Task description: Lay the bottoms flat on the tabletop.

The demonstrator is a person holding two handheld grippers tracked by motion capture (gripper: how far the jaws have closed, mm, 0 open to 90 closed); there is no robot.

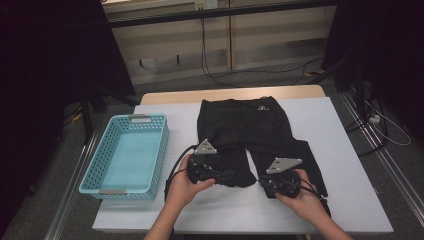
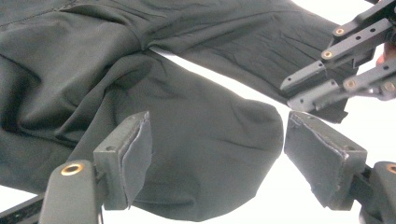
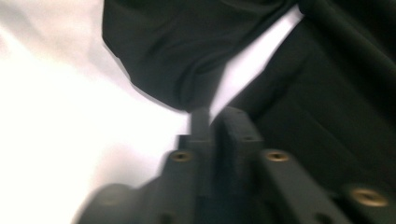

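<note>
- A white counter [image 1: 320,130] carries black trousers [image 1: 250,130], waistband at the far end, legs running lengthwise toward the person.
- Left tool [image 2: 215,154] gapes wide, one folded leg end between its jaws, unpinched.
- Right tool [image 3: 212,126] is pinched tight on the other leg's edge.

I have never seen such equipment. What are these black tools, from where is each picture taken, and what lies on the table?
There is no machine here. A person holds a hand tool with two jaws, called a gripper, in each hand. The high view looks down on the table from above the person. The other two pictures come from small cameras riding on the grippers, looking along their jaws. On the table lie black trousers and, to the left, a blue basket. The left gripper is open, with a folded trouser leg between its jaws, not pinched. The right gripper is shut and seems to pinch the cloth's edge.
</note>
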